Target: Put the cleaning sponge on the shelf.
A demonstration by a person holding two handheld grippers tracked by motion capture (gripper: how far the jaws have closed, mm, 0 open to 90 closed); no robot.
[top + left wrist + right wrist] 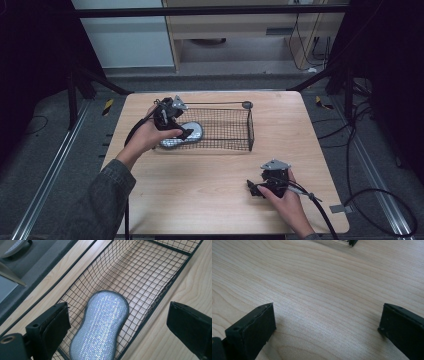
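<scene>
A silver peanut-shaped scouring pad (100, 325) lies flat at the left end of a black wire basket (235, 125); in the high view the pad (196, 131) shows under my left hand. My left gripper (117, 327) hovers over that end of the basket, jaws wide apart, with the pad lying below between them and neither jaw touching it. My right gripper (256, 189) rests low over the bare table near the front right, held by a hand. In the right gripper view its jaws (327, 330) stand wide open over plain wood with nothing between them.
The wooden table (210, 190) has free room in front of the basket and to its right. A corner of the basket (352, 242) shows at the top of the right gripper view. Cables trail from both grippers. Grey floor and a dark frame surround the table.
</scene>
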